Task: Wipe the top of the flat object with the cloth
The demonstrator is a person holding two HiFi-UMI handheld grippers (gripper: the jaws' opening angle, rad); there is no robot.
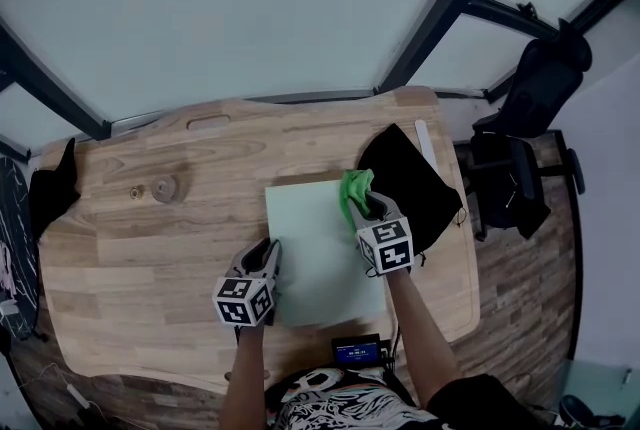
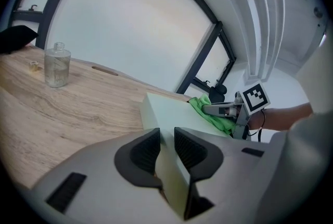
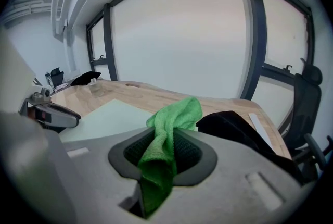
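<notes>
Wiping is on: the left gripper (image 1: pixel 270 256) pinches the board (image 1: pixel 320 258) by its left edge, mid-frame. The right gripper (image 1: pixel 365 210) pinches the cloth (image 1: pixel 354 188) at the board's upper right corner. Next, I think, drag it across the top.

The pale wooden bench (image 1: pixel 130 258) has rounded corners and a slot (image 1: pixel 208 123) cut near its far edge. Behind it runs a wall of big frosted windows (image 1: pixel 250 8), split by dark frame bars (image 1: pixel 440 18), and they let in soft, even daylight. Off to the right a black office chair (image 1: pixel 520 148) stands on the wood-plank floor (image 1: pixel 530 308), close to a plain white wall (image 1: pixel 612 218).
</notes>
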